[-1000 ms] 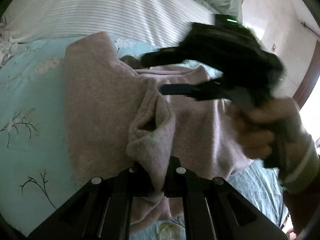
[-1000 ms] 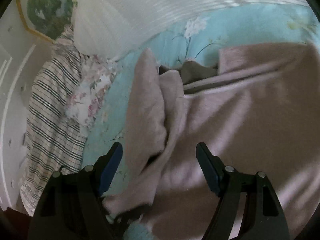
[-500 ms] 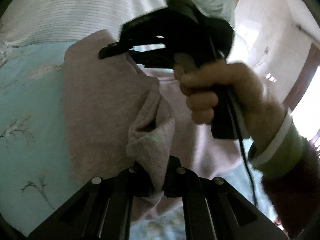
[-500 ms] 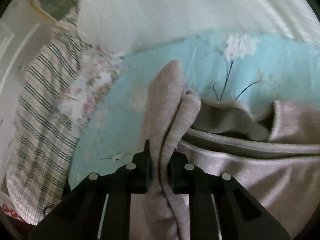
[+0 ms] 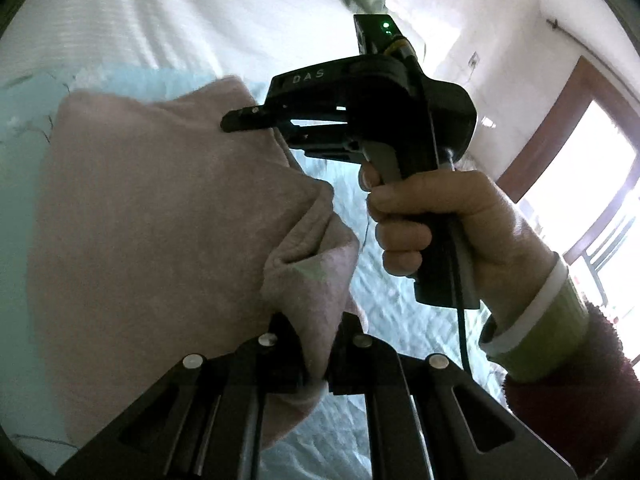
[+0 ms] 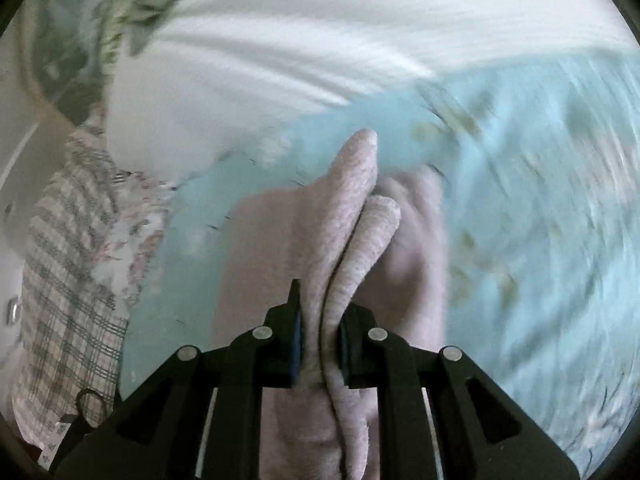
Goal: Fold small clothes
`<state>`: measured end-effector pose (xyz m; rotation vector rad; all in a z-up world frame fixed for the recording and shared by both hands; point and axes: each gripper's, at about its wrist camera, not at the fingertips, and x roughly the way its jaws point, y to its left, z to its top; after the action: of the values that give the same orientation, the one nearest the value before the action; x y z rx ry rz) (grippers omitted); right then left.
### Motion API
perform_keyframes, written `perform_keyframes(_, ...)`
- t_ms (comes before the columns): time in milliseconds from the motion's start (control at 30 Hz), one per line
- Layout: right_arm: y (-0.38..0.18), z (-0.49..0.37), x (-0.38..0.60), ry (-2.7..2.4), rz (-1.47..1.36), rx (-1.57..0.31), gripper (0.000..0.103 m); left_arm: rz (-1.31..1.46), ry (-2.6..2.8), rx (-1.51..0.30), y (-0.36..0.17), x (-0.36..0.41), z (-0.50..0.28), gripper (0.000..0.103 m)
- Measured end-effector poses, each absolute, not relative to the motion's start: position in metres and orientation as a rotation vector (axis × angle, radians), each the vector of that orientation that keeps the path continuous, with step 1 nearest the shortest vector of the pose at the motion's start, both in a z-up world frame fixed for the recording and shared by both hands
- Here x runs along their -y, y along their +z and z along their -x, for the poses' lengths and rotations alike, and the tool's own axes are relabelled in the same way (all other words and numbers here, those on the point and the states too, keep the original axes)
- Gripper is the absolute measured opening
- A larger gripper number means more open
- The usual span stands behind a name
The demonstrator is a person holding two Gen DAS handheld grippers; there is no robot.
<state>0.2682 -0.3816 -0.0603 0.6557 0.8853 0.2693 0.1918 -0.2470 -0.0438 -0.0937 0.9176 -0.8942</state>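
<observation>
A small pink fleece garment (image 5: pixel 152 216) hangs lifted above the light blue floral bedspread (image 5: pixel 24 128). My left gripper (image 5: pixel 316 344) is shut on a bunched corner of it at the near side. My right gripper (image 5: pixel 256 120), seen from the side in the left wrist view, is shut on the garment's far edge. In the right wrist view the right gripper (image 6: pixel 320 344) pinches a doubled fold of the garment (image 6: pixel 352 216), which stands up between the jaws. Most of the garment hangs to the left of both grippers.
A white striped duvet (image 5: pixel 180 20) lies across the back of the bed. Striped and floral pillows (image 6: pixel 76 248) lie at the left in the right wrist view. A wall and a brown door frame (image 5: pixel 552 120) are at the right. The right wrist view is blurred by motion.
My right gripper shut on the garment's far edge. Both grippers have lifted the garment off the bed, and bare bedspread now shows beneath it on the right.
</observation>
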Motion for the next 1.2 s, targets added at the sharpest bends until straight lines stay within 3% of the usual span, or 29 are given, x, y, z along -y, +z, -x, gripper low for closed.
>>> perform_keyframes(633,-0.081,-0.249,0.389,0.3,-0.743,-0.831,0.016,0.095,-0.885,-0.949,-0.056,0.241,-0.174,0.006)
perform_keyframes(800,-0.088,-0.251,0.386,0.224,-0.682,-0.853,0.017,0.101,-0.89,-0.981,-0.053,0.231,-0.172,0.012)
perform_keyframes(867,-0.083,-0.245,0.386,0.212,-0.678,-0.842,0.022,0.114,-0.901,-0.97,-0.047,0.218,-0.168,0.021)
perform_keyframes(900,-0.08,-0.241,0.387,0.198,-0.669,-0.835,0.029,0.12,-0.899,-0.963,-0.042,0.21,-0.167,0.036)
perform_keyframes(967,-0.07,-0.228,0.39,0.172,-0.661,-0.803,0.04,0.142,-0.877,-0.934,-0.034,0.187,-0.167,0.055)
perform_keyframes(1033,-0.063,-0.213,0.393,0.174,-0.667,-0.774,0.059,0.162,-0.843,-0.921,-0.03,0.17,-0.172,0.06)
perform_keyframes(1100,-0.062,-0.204,0.392,0.188,-0.674,-0.774,0.069,0.196,-0.796,-0.928,-0.033,0.152,-0.189,0.066)
perform_keyframes(1200,-0.071,-0.198,0.386,0.236,-0.695,-0.813,0.074,0.256,-0.717,-0.975,-0.046,0.131,-0.217,0.067)
